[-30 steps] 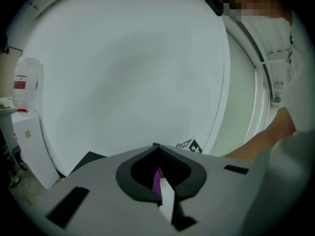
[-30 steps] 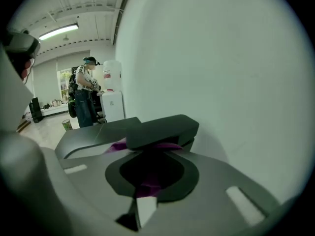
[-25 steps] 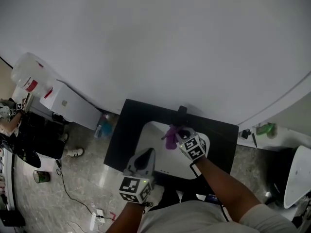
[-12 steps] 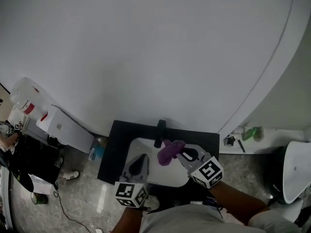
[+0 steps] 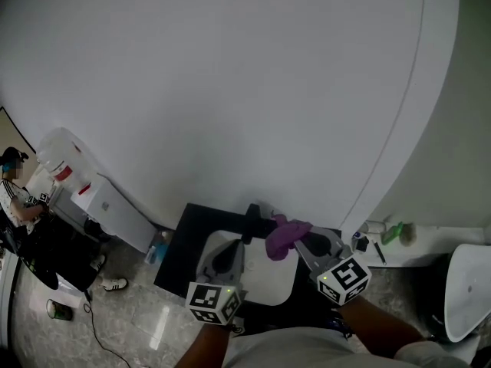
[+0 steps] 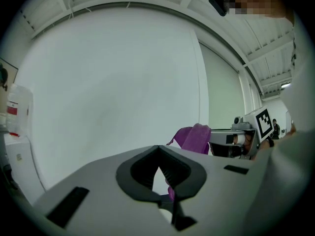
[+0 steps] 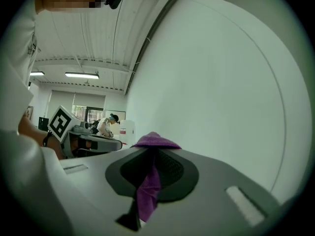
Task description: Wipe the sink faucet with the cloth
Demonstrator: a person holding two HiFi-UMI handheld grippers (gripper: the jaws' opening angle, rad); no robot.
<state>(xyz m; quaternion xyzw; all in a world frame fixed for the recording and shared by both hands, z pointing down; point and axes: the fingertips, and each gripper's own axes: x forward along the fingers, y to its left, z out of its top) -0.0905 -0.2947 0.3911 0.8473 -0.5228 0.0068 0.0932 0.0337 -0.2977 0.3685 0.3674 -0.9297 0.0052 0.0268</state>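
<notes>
While the left gripper [image 5: 229,248] hovers over the sink [image 5: 261,286] with its jaws pressed together on nothing, the black faucet [image 5: 251,221] stands just beyond it at the basin's back rim. To its right the purple cloth [image 5: 285,236] hangs bunched, pinched firmly in the right gripper [image 5: 301,241], near the faucet but apparently not touching it. Wiping well probably means bringing the loose fold against the spout and sliding along it, keeping the hard jaws off. Room is tight behind, where the wall [image 5: 230,90] rises close; the open basin in front offers freer movement.
</notes>
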